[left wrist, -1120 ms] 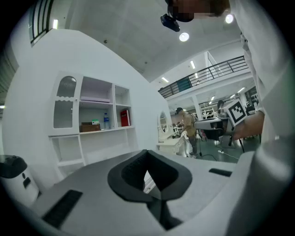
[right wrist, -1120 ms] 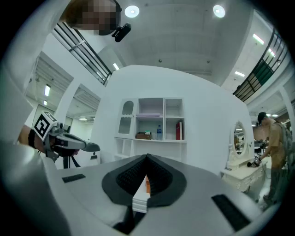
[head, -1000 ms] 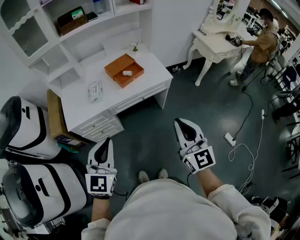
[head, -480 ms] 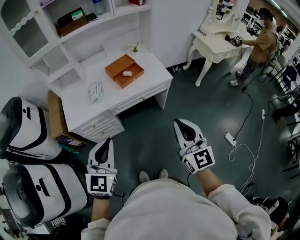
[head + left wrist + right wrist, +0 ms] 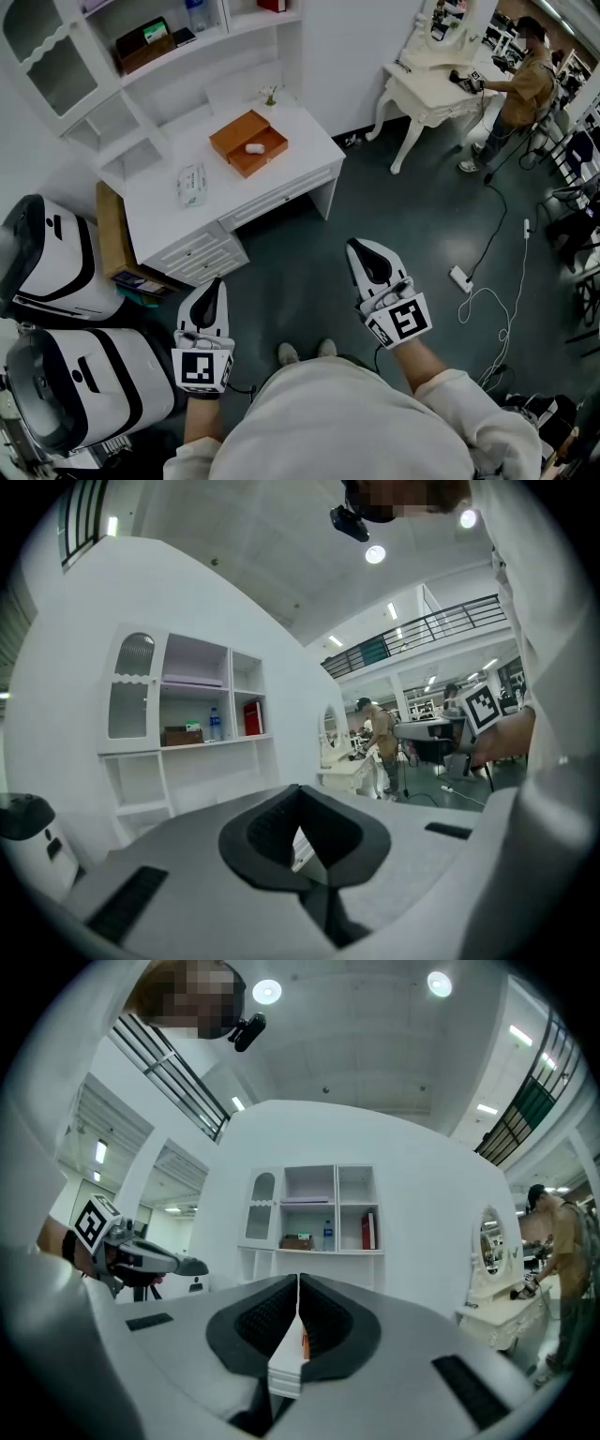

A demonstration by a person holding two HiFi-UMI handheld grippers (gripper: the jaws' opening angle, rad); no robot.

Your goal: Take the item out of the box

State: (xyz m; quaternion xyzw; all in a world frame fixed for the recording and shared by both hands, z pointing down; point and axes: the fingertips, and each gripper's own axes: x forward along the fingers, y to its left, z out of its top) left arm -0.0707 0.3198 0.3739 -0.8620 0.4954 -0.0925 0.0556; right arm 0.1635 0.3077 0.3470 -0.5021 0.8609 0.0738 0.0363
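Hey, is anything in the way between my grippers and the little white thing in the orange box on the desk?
Nothing visible. Only bare floor lies between the left gripper, the right gripper and the desk. The orange box is open, the white item exposed inside.

Small white item (image 5: 254, 146) inside open orange box (image 5: 233, 133)

Head view: the small white item (image 5: 254, 146) in the open orange rectangular box (image 5: 248, 141) on the white desk (image 5: 309, 141) is too small to identify. The print on the pale flat packet (image 5: 191, 183) is unreadable. The two rounded white-and-black machines (image 5: 52, 253) are cut off by the left edge. Right gripper view: the closed jaws of the right gripper (image 5: 298, 1281) hide nearly all of the desk, and only an orange sliver shows between them.
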